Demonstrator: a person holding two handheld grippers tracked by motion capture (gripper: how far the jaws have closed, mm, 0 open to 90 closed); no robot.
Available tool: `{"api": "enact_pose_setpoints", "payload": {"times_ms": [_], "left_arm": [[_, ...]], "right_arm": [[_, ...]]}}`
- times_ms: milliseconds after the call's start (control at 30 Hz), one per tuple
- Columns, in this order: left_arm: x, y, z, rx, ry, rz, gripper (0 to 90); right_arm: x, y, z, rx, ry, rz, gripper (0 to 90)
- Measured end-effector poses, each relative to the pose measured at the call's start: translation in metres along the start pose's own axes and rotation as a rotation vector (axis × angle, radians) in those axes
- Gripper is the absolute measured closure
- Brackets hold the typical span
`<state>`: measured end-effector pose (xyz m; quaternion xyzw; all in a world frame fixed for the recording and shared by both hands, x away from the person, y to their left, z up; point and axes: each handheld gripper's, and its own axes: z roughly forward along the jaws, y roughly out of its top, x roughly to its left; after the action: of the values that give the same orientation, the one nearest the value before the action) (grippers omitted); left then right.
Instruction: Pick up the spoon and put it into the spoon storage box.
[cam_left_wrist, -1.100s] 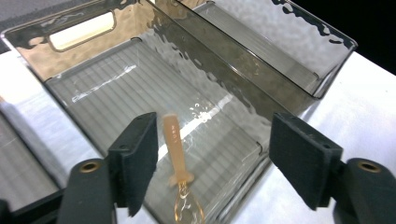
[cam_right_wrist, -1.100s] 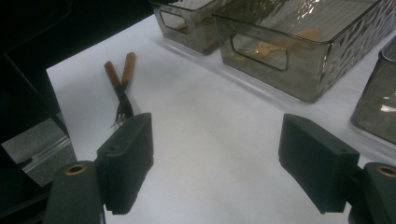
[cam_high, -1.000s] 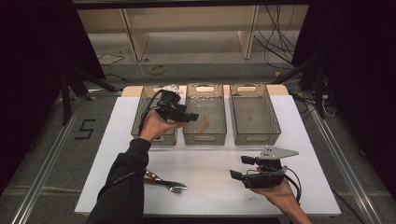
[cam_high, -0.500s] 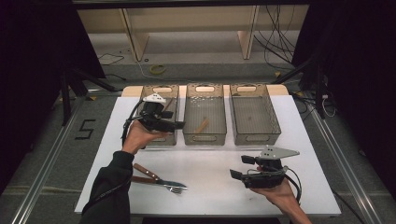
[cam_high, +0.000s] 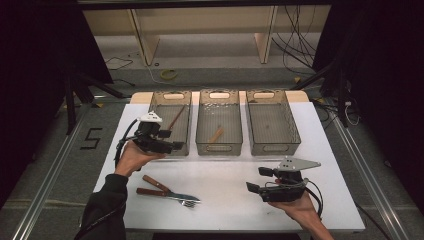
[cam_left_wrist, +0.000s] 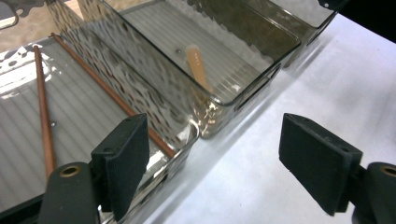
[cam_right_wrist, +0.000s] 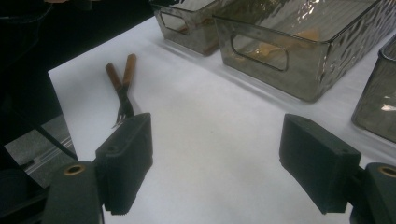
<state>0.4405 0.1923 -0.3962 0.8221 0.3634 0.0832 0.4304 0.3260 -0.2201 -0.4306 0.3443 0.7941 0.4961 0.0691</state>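
**Cutlery sort: watch the fork/knife tangle**

Since your left tongs (cam_high: 176, 146) have just been opening with nothing between the pads, and now hang beside the near end of the left bin (cam_high: 170, 121), the next pickup looks like the knife (cam_high: 159, 184) and fork (cam_high: 169, 196) on the counter (cam_high: 225, 175) near your left sleeve. They lie crossed and touching, so grabbing one could drag the other along or flip it off the near edge. Both have brown wooden handles and thin, flat, shiny metal ends, so I'd expect them to slip. Your right tongs (cam_right_wrist: 215, 163) are wide open too, empty, hovering over bare counter.
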Motion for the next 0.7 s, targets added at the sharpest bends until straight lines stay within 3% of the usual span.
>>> {"api": "enact_pose_setpoints", "payload": {"times_ms": [700], "left_arm": [[-0.010, -0.027, -0.017, 0.087, 0.032, 0.051, 21.9]], "right_arm": [[0.001, 0.001, 0.002, 0.002, 0.005, -0.005, 26.6]]}}
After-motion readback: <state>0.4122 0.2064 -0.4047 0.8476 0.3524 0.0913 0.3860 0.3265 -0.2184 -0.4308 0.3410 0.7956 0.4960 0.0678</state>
